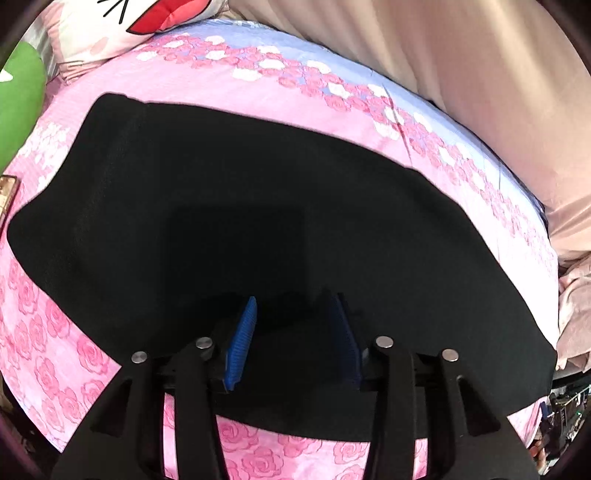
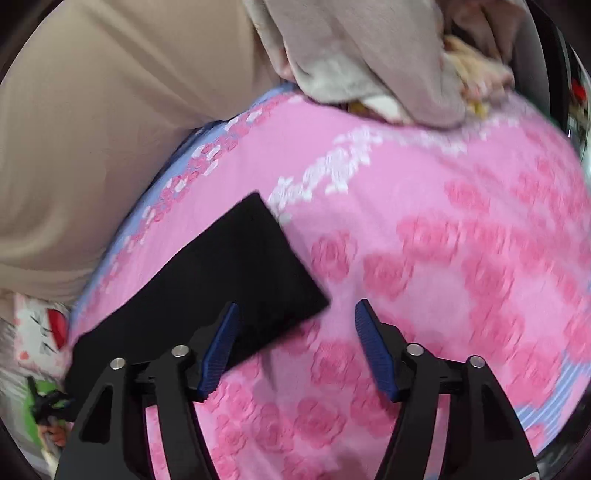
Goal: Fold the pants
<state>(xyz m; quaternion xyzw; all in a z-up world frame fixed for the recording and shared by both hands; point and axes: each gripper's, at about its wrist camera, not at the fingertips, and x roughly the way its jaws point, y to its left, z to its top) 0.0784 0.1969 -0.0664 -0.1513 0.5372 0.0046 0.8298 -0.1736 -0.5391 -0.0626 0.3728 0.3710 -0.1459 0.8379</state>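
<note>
Broadly, the black pants (image 1: 258, 206) lay spread flat across a pink rose-print bedsheet (image 1: 51, 325), filling the middle of the left wrist view; the far hem corner (image 2: 258, 206) showed as a squared end in the right wrist view. The left gripper (image 1: 291, 314) pointed steeply down over the near part of the garment, its blue pads (image 1: 242, 343) parted with only dark cloth lying beneath the gap; the pads pressed on nothing that could be made out. The right gripper (image 2: 295, 306) stood with jaws wide apart, the left pad over the edge of the trouser leg and the right pad (image 2: 375, 350) over bare sheet, clamping nothing; that view was blurred. Along the far side of the bed ran a beige curtain (image 1: 461, 92), touching the sheet's pale blue border (image 1: 280, 40). A cartoon-print pillow (image 1: 122, 29) and a green cushion (image 1: 18, 103) sat at the head end, well apart from the pants. A heap of grey-beige fabric (image 2: 354, 62) rested on the sheet near the foot end, beyond the trouser hem.
</note>
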